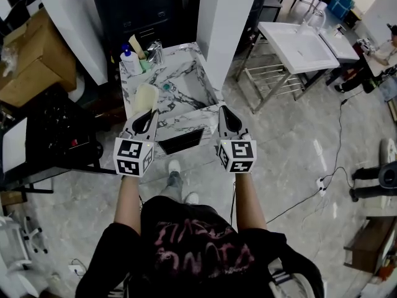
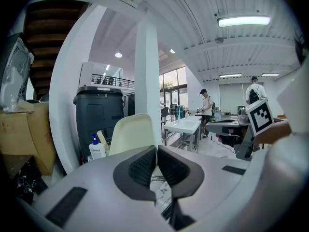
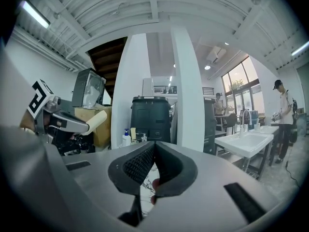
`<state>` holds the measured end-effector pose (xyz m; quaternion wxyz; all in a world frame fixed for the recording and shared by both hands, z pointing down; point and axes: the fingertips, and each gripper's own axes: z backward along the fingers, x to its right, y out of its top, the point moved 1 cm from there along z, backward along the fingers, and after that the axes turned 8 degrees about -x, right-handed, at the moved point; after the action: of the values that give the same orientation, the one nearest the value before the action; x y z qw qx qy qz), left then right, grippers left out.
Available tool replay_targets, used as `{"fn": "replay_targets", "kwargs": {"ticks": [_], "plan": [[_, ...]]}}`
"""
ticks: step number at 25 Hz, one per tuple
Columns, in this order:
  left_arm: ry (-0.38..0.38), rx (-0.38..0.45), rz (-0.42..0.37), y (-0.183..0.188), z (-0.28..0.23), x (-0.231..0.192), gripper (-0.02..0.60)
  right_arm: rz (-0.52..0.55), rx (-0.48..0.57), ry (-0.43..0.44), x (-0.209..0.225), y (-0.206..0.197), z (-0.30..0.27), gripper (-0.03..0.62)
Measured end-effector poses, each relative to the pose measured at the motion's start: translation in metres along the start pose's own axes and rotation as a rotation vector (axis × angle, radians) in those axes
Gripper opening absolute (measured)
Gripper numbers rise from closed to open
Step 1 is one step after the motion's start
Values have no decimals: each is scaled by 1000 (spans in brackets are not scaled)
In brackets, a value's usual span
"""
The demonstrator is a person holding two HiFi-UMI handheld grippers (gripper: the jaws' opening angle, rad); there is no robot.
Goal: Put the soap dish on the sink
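the soap dish (image 1: 144, 98), a pale cream oval, stood pinched by its near edge in the left gripper (image 1: 144, 121), whose jaws were drawn together on it. most of the dish stuck out beyond the tips. its long axis ran straight on from the jaws, away from the person and toward the back of the marble sink (image 1: 208, 82). from the head view it hung over the sink's left front part, and the right gripper view showed it held up in the air rather than resting on anything. how far above the rim it was could not be judged.

the right gripper (image 1: 228, 118) hovered level with the left one, over the sink's front right corner, its jaws closed with nothing between them (only floor showed through the gap below).

the left arm alone carried the dish, so the setting-down probably depended on lowering it onto the left ledge. a pump bottle (image 1: 129, 61) and the tap (image 1: 155, 51) stood at the back left corner, near but apart from the dish's far end.
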<state>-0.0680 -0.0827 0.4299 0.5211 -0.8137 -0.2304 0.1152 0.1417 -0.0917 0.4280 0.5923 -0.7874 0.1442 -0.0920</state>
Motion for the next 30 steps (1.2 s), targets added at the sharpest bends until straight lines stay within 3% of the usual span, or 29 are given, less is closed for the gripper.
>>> {"fn": "replay_targets", "kwargs": {"ticks": [17, 30], "plan": [[-107, -36, -5, 26, -126, -65, 28, -23, -41, -84, 45, 20, -125, 14], [-214, -33, -37, 48, -175, -82, 28, -30, -44, -155, 55, 42, -164, 14]]}}
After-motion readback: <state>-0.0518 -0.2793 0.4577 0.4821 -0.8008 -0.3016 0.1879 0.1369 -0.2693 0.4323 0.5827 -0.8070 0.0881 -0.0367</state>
